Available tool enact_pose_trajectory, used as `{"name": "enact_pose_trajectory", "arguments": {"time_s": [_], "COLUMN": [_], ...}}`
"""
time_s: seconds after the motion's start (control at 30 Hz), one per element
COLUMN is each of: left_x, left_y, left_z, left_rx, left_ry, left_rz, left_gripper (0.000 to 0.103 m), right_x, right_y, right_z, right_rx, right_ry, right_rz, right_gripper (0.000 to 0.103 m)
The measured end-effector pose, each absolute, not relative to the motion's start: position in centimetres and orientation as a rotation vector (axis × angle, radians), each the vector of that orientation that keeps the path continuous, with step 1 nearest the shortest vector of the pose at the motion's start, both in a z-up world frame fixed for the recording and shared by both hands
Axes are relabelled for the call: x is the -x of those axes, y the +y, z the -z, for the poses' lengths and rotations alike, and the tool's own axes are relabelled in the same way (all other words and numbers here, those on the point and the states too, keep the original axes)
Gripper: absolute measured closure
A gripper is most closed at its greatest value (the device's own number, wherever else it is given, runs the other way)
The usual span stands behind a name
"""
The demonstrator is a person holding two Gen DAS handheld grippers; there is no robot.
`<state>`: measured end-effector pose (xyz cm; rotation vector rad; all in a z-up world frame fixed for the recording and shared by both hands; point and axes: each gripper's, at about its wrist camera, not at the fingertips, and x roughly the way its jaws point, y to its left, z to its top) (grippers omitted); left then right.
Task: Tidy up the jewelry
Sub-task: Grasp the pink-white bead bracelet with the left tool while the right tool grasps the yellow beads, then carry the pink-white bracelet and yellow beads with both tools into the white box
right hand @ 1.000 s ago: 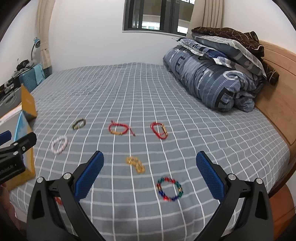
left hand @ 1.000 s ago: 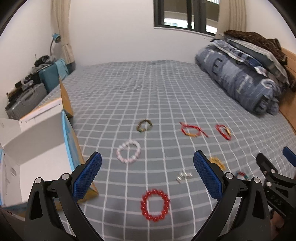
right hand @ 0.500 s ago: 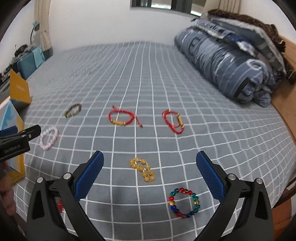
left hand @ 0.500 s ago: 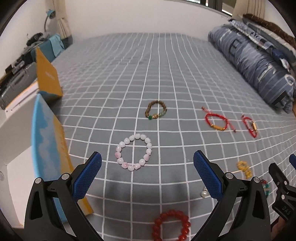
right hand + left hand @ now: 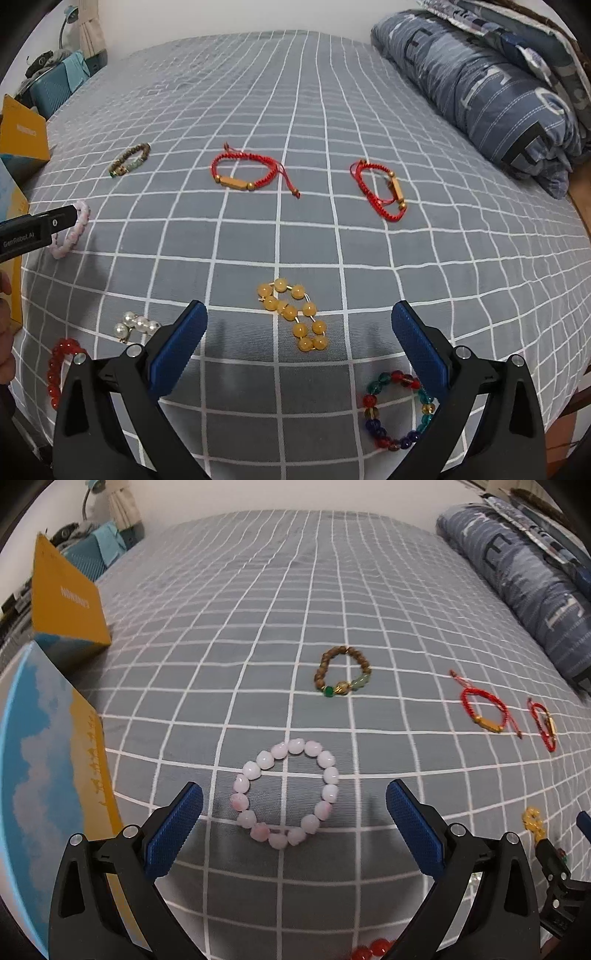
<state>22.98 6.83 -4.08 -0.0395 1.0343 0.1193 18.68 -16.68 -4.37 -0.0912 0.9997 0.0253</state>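
Observation:
Several bracelets lie on the grey checked bedspread. A pink bead bracelet [image 5: 286,793] lies right in front of my open, empty left gripper [image 5: 293,812], between its fingertips. Beyond it lie a brown bead bracelet [image 5: 341,672] and two red cord bracelets [image 5: 484,710] [image 5: 545,725]. My right gripper [image 5: 299,332] is open and empty, with a yellow bead bracelet [image 5: 293,314] between its fingertips. A multicoloured bead bracelet [image 5: 397,410] lies near its right finger. Pearl beads [image 5: 135,325] and a red bead bracelet [image 5: 59,369] lie to its left.
An open box with a blue-and-orange wall [image 5: 51,775] stands at the left edge of the bed, its orange flap [image 5: 64,594] further back. A rolled blue duvet [image 5: 480,88] lies at the right. Suitcases [image 5: 55,85] stand beyond the bed's left side.
Both grippers have moved forward and down toward the bedspread. The pink bracelet now sits between the left fingertips, the yellow one between the right fingertips. Both stay open.

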Motion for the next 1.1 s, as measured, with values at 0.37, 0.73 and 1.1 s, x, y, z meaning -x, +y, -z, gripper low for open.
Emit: {"name": "enact_pose_trajectory", "arguments": {"time_s": [0.37,0.73,1.1], "left_x": [-24.6,-23.7,-22.5], "left_y": [6.9,6.3,6.5], "left_z": [6.8,6.6,4.6], "left_rx": [0.034,0.042,0.095], "left_ry": [1.081,1.092,1.056], "left_rz": [-0.121,-0.095,-0.065], "left_gripper": [0.006,0.082,0.085], "right_x": [-20.8,-20.6,-19.4], "right_y": [-17.5,-17.6,-18.1], "right_z": [7.0,7.2,5.1], "right_rx": [0.045,0.014,-0.040], "right_ry": [1.131,1.157,1.082], "right_rz": [-0.047,-0.039,-0.035], "right_gripper": [0.035,0.092,0.094]}}
